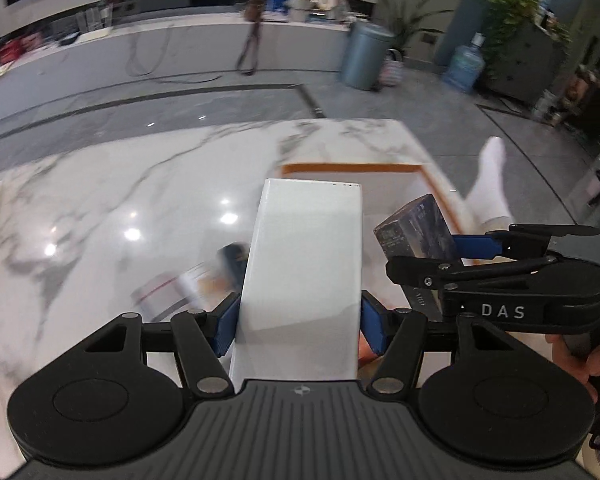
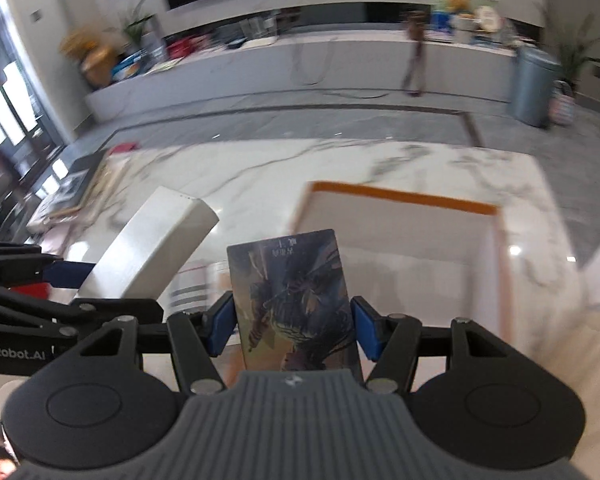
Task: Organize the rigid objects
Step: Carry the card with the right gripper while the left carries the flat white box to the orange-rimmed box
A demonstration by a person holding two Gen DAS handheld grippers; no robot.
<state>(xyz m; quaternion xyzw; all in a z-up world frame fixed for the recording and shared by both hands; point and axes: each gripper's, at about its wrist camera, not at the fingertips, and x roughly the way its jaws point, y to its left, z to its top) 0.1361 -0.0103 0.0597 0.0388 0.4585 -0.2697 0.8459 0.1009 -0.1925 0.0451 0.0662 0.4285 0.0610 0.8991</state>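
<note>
My left gripper is shut on a long white box and holds it above the marble table. My right gripper is shut on a dark box with a printed figure, also held above the table. In the left wrist view the right gripper sits to the right with the dark box in it. In the right wrist view the white box shows at the left in the left gripper. An orange-rimmed white tray lies ahead on the table's right part; it also shows in the left wrist view.
A blurred booklet or flat pack lies on the table under the grippers. Books and papers are stacked at the table's far left edge. A grey bin and a water jug stand on the floor beyond.
</note>
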